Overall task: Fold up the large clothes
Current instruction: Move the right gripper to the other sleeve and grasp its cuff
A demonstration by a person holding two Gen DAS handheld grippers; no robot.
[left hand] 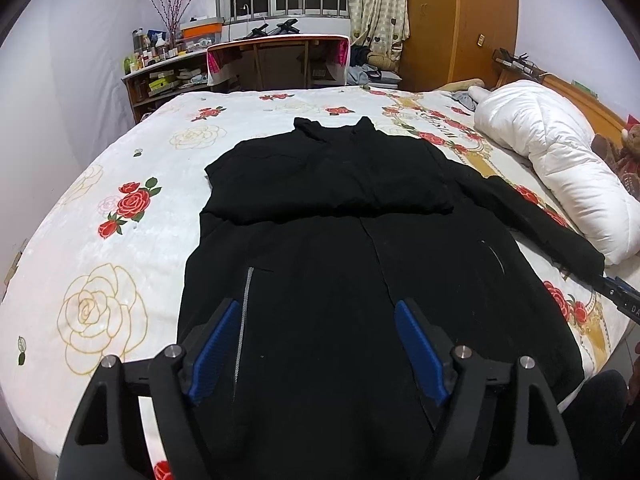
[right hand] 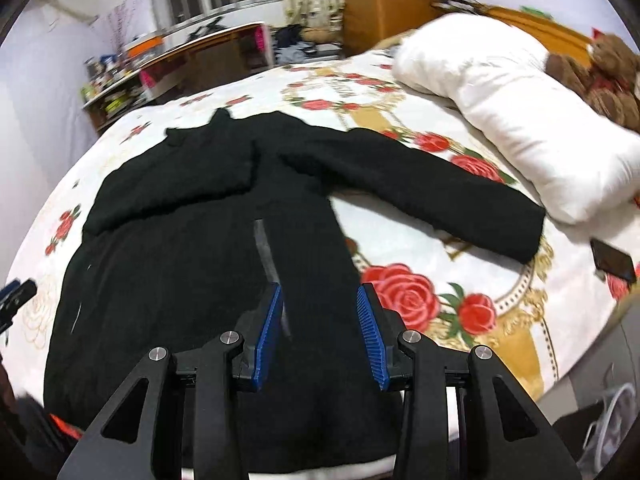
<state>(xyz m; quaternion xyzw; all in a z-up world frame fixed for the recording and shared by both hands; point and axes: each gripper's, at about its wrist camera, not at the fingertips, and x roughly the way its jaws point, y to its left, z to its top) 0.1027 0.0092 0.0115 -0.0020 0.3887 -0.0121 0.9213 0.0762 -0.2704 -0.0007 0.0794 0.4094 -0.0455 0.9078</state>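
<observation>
A large black coat (left hand: 340, 272) lies flat on the bed, collar far from me, hem near me. Its left sleeve is folded across the chest (left hand: 328, 188). Its right sleeve (right hand: 432, 188) lies stretched out to the right toward the white duvet. My left gripper (left hand: 318, 308) is open and empty, above the lower front of the coat. My right gripper (right hand: 320, 292) is open and empty, above the coat's lower right side (right hand: 224, 280) near its edge. The right gripper's tip shows at the right edge of the left wrist view (left hand: 620, 296).
The bed has a white sheet with red roses (left hand: 128, 204). A rolled white duvet (right hand: 512, 108) lies along the right side with a brown teddy bear (right hand: 600, 76) behind it. A dark phone (right hand: 614, 260) lies on the bed at right. A desk (left hand: 276, 60) and shelves stand beyond.
</observation>
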